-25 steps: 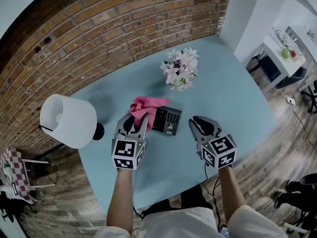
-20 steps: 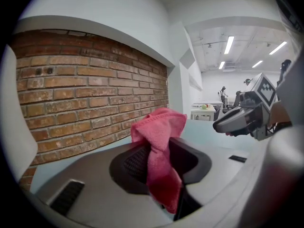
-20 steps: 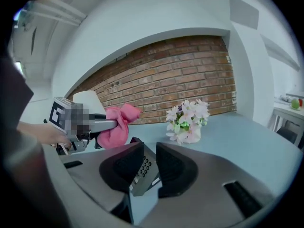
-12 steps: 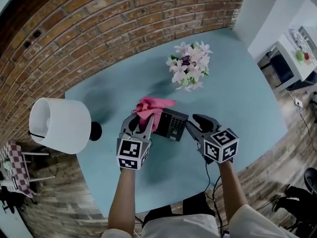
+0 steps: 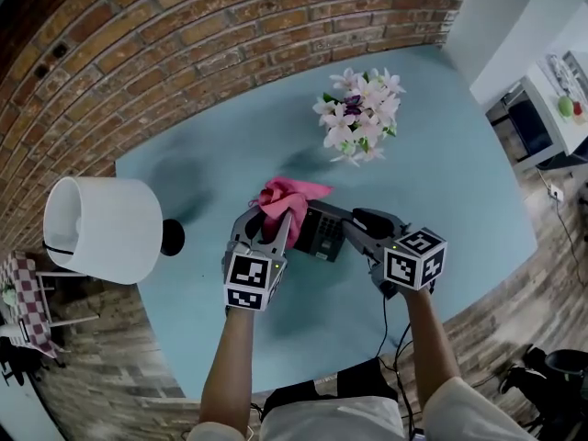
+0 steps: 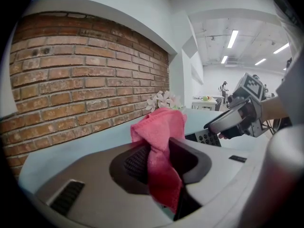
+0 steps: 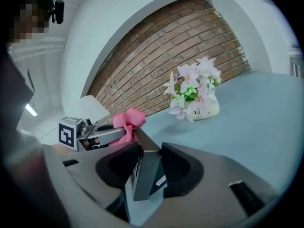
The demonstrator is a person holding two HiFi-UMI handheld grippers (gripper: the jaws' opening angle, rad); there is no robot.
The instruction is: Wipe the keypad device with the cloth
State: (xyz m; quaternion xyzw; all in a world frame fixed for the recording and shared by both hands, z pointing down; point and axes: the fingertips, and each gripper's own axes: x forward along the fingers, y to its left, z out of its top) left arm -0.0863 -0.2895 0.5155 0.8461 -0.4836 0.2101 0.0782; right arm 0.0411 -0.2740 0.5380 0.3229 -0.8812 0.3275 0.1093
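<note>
My left tongs [image 5: 265, 220] clench the pink cloth [image 5: 287, 197] against the keypad [image 5: 319, 234] on the counter [image 5: 450, 182]. My right tongs [image 5: 355, 225], just opened, straddle the keypad's edge, released.

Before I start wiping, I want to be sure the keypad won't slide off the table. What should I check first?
1. Cloth held by the left claw: ok, pinched between its jaws.
2. Keypad steadied by the right claw: not ok. Its jaws have just been opening and straddle the keypad without clamping it.
3. Cloth touching the keypad: cannot tell. It sits right at the keypad's edge.
4. Keypad away from the table edge: ok.
5. Flowers and lamp out of the way: ok, both stand apart from the keypad.
</note>
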